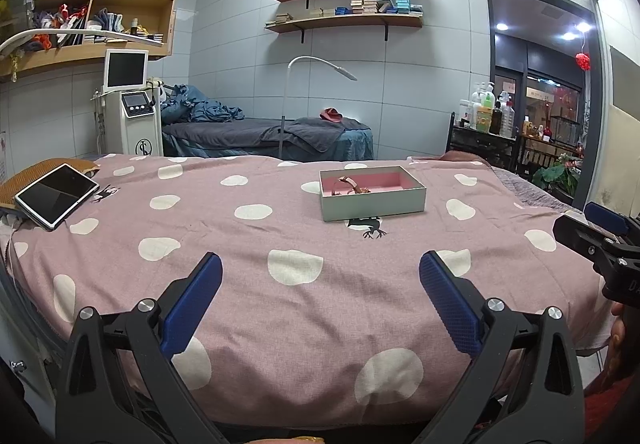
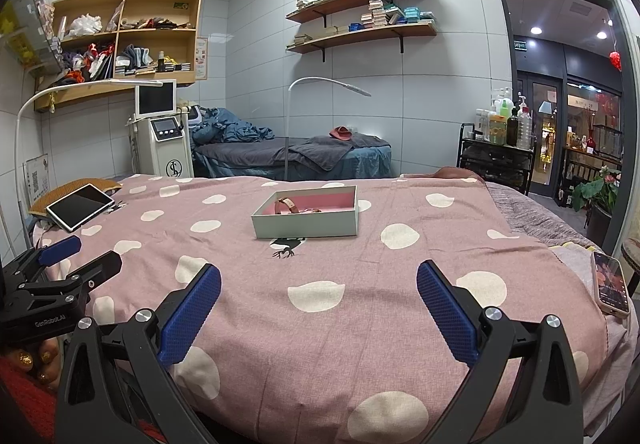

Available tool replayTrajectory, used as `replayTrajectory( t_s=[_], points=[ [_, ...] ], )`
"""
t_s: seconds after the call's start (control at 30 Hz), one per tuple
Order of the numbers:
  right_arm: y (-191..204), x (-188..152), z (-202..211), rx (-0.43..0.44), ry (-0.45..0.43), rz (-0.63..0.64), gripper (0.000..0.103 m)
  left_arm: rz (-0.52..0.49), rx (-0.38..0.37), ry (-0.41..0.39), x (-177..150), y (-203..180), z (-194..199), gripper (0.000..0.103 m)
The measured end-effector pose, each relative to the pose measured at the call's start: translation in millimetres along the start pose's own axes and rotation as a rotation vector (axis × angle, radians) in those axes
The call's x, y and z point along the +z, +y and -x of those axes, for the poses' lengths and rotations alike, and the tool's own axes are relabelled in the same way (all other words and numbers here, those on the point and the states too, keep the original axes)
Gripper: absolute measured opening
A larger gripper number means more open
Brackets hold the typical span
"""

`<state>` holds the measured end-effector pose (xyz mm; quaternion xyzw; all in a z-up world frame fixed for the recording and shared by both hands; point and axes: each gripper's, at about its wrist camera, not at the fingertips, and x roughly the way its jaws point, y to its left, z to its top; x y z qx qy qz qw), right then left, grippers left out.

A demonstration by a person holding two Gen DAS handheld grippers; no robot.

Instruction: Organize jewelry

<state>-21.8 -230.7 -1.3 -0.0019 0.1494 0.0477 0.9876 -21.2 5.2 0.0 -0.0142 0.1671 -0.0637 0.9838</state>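
An open grey box [image 1: 374, 201] with a pink lining stands on the pink polka-dot bedspread [image 1: 248, 276], far from both grippers. A brown strap-like piece of jewelry [image 1: 352, 186] lies inside it at the left end. The box [image 2: 305, 223] and the jewelry [image 2: 291, 206] also show in the right wrist view. My left gripper [image 1: 320, 264] is open and empty above the near part of the bed. My right gripper [image 2: 319, 274] is open and empty beside it. Each gripper shows at the edge of the other's view.
A tablet [image 1: 56, 195] lies at the bed's far left corner. A phone [image 2: 611, 282] lies at the bed's right edge. Behind are a second bed [image 1: 272, 136], a white machine [image 1: 130, 112], a floor lamp [image 1: 320, 66] and a cart of bottles [image 1: 486, 116].
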Motion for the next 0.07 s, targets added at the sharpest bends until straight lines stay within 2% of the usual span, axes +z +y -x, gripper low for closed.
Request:
replayTrajectory(
  t_s=[0.07],
  points=[
    [0.3,0.1,0.3,0.0,-0.001,0.0,0.097,0.0,-0.001,0.001,0.0,0.4,-0.2,0.097]
  ],
)
